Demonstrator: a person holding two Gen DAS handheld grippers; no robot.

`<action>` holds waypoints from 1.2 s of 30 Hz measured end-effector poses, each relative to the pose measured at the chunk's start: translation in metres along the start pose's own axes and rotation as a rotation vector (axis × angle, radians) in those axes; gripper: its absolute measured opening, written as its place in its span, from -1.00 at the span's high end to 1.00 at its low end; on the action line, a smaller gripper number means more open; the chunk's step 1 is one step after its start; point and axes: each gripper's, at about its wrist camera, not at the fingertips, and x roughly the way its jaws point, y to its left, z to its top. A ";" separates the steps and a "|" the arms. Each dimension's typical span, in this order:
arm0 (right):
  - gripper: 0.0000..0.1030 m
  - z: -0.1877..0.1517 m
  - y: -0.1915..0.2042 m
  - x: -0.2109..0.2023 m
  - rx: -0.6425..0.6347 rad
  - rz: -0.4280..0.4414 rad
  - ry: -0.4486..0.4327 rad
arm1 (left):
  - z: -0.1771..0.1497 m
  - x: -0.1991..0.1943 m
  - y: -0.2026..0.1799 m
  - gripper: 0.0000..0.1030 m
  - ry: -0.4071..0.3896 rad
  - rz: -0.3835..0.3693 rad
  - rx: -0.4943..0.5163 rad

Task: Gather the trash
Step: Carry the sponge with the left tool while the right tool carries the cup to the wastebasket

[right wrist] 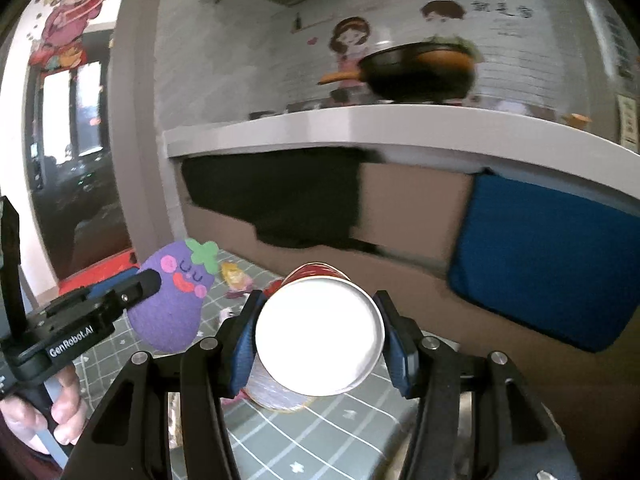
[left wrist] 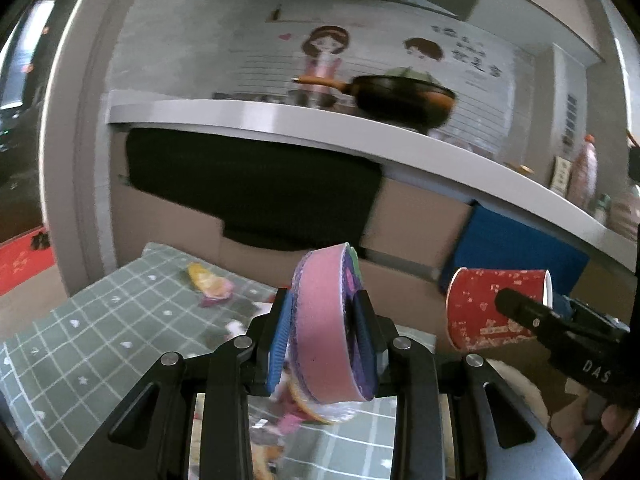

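left gripper (left wrist: 325, 332) fingers clamped on pink-edged eggplant sponge (left wrist: 326, 320) between pads, right gripper (right wrist: 320, 330) fingers clamped on red paper cup (right wrist: 320, 330), both raised above checked tablecloth (left wrist: 100, 340), wrapper (left wrist: 210, 282) beyond fingertips

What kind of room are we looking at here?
Most likely a home kitchen: a frying pan sits on a white counter, cartoon cook stickers decorate the tiled wall, and a table with a green checked tablecloth stands in front.

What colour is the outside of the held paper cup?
Red with a pale speckled print on the paper cup; clearest in the left wrist view.
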 end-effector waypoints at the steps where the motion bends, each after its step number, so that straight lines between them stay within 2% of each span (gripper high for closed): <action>1: 0.01 -0.001 -0.006 -0.006 0.008 -0.012 -0.004 | -0.001 0.001 -0.010 0.38 0.003 -0.017 0.015; 13: 0.01 -0.023 -0.070 -0.064 0.071 -0.173 -0.049 | -0.024 0.015 -0.100 0.38 0.039 -0.185 0.090; 20: 0.00 -0.043 -0.102 -0.081 0.116 -0.251 -0.039 | -0.041 0.028 -0.139 0.38 0.073 -0.277 0.119; 28: 0.00 -0.073 -0.136 -0.081 0.197 -0.282 0.004 | -0.069 0.047 -0.166 0.38 0.133 -0.307 0.157; 36: 0.00 -0.093 -0.149 -0.067 0.217 -0.305 0.051 | -0.089 0.069 -0.179 0.38 0.198 -0.315 0.175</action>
